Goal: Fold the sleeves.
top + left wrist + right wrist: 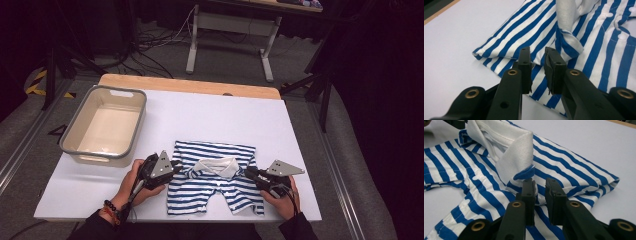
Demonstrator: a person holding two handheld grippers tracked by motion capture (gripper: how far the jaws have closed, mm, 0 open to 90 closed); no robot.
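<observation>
From the high view, one striped shirt [215,177] lies flat near the front edge of the white table [190,117], collar [217,166] toward the far side and hem split toward the person. Its long axis runs across the table, from hand to hand. The left gripper [175,166] sits at the shirt's left shoulder, the right gripper [248,172] at its right shoulder, so each hand is nearest its own side and the garment lies between the two tools. One empty grey bin [105,125] stands well apart at the far left, closer to the left hand. Count: one shirt, one bin, two grippers.

In the left gripper view, the left gripper [537,65] points across the folded sleeve edge of the shirt [529,32], its two jaws standing a narrow gap apart with striped cloth showing under and between them. The pads do not appear to be pinching the fabric, though the angle makes that hard to settle.

In the right gripper view, the right gripper [540,195] mirrors it: jaws slightly apart, tips over the shirt [574,170] just below the turned-up white collar [516,157], cloth in the gap but seemingly not clamped. The folded sleeve edge trails away to the right of the jaws.

Judging by the layout, the next move depends on both tools working the shoulders inward or lifting together, with the bin to the left as the likely destination.
</observation>
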